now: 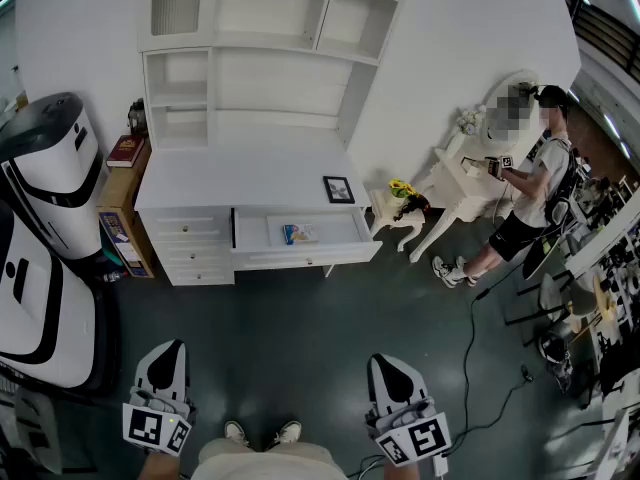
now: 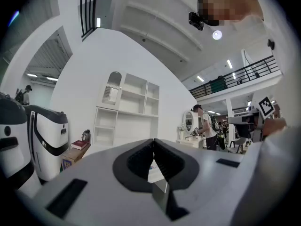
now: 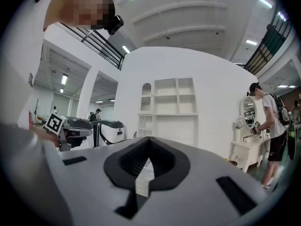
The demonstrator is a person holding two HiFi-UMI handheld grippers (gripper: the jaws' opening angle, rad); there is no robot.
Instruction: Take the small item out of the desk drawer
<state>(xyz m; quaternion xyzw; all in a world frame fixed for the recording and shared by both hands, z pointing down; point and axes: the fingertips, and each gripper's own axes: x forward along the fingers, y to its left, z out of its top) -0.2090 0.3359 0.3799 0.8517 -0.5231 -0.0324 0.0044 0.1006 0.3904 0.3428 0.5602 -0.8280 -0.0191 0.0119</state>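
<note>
A white desk [image 1: 235, 183] with a shelf unit stands against the far wall. Its wide drawer [image 1: 305, 256] is pulled out. Inside lies a small blue and white item [image 1: 299, 233]. Both grippers hang low near my feet, well short of the desk across the dark floor. My left gripper [image 1: 170, 346] is shut with nothing in it, and my right gripper [image 1: 385, 360] is shut and empty too. The left gripper view shows the closed left gripper [image 2: 153, 140] pointing toward the desk [image 2: 123, 126]. In the right gripper view the right gripper [image 3: 149, 138] points at the same desk [image 3: 167, 121].
A framed picture [image 1: 338, 189] stands on the desktop. A large white machine [image 1: 45, 198] and a box with a red book [image 1: 126, 150] flank the desk's left. At right are a flower stool [image 1: 400, 211], a vanity table [image 1: 465, 178], a standing person [image 1: 525, 203] and floor cables [image 1: 470, 368].
</note>
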